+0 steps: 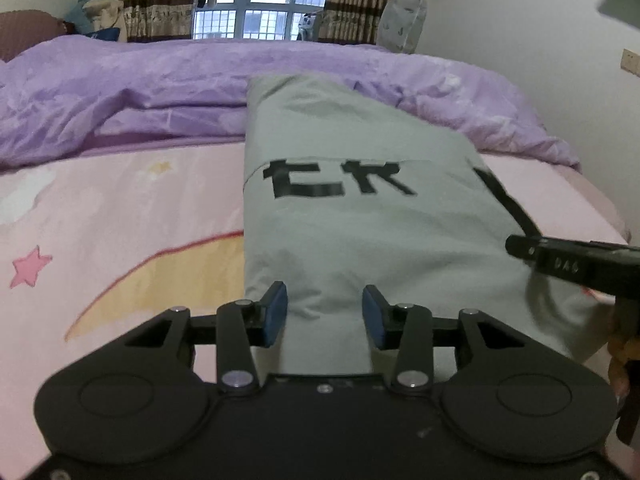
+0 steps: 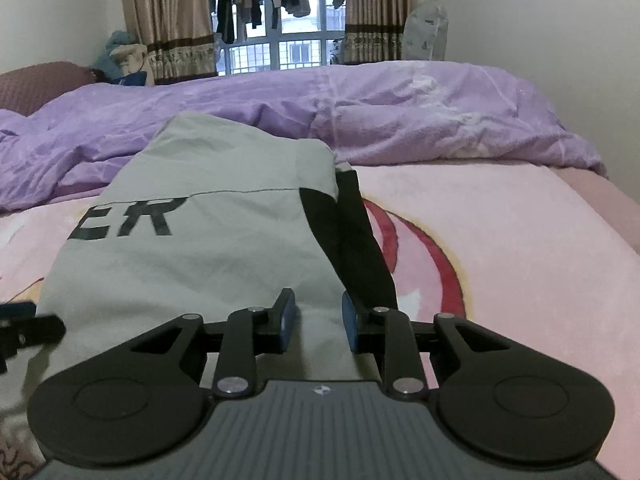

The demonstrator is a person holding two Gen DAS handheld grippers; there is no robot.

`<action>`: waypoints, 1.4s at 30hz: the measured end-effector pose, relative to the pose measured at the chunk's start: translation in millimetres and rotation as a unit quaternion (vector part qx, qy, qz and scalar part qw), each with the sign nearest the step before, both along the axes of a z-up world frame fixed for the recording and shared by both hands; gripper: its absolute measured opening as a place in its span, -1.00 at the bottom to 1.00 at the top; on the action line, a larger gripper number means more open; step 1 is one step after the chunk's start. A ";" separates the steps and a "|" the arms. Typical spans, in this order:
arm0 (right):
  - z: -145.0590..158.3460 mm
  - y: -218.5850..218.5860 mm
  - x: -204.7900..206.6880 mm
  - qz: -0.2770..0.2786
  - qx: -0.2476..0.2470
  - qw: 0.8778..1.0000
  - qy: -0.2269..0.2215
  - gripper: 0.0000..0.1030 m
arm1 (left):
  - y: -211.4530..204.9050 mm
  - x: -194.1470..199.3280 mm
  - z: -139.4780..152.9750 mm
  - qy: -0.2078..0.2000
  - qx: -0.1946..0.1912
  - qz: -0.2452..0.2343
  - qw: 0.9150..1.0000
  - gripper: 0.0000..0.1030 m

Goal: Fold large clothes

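Grey garment lengthwise toward the window — both grippers' fingers spread.

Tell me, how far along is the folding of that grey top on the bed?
Partly done, by the look of it. The grey garment already lies as a long narrow strip on the pink sheet, so its sides seem folded in. In hand: the left gripper and right gripper sit open at its near end, fabric between their fingers. Probably left: gripping that end and folding it toward the purple duvet.
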State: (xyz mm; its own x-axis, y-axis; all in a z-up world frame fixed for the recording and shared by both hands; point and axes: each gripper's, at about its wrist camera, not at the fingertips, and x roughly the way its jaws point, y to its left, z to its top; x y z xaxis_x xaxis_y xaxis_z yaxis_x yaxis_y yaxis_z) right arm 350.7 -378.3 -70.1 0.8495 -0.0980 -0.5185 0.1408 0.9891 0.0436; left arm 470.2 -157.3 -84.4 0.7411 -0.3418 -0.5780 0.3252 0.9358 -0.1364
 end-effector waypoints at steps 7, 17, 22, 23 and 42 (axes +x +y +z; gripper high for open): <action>11.0 -2.1 -14.9 -0.007 0.015 1.000 -0.014 -0.42 | 13.4 -7.7 17.2 0.005 -0.037 -0.007 0.999 -0.25; 19.2 9.1 -84.0 0.025 0.016 0.999 -0.030 -0.36 | 16.3 -79.0 20.9 -0.022 -0.041 -0.034 0.998 -0.19; -0.9 6.2 -80.8 0.017 0.026 1.000 0.003 -0.37 | 13.0 -83.0 3.5 -0.031 -0.028 -0.043 0.998 -0.07; -5.0 6.6 -81.4 0.018 0.028 0.999 0.006 -0.37 | 13.2 -82.8 0.2 -0.029 -0.030 -0.042 0.998 -0.07; 30.7 -69.7 -72.8 0.076 0.146 0.985 -0.053 0.79 | 68.4 -25.6 51.6 -0.001 -0.128 -0.041 0.991 1.00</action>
State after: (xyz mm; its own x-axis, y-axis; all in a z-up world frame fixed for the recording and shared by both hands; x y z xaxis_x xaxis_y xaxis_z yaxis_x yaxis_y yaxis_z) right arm 277.9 -447.9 -39.4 0.8936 0.1751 -0.4133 -0.0293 0.9415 0.3356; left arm 444.5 -88.9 -32.8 0.7058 -0.5367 -0.4625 0.4002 0.8407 -0.3648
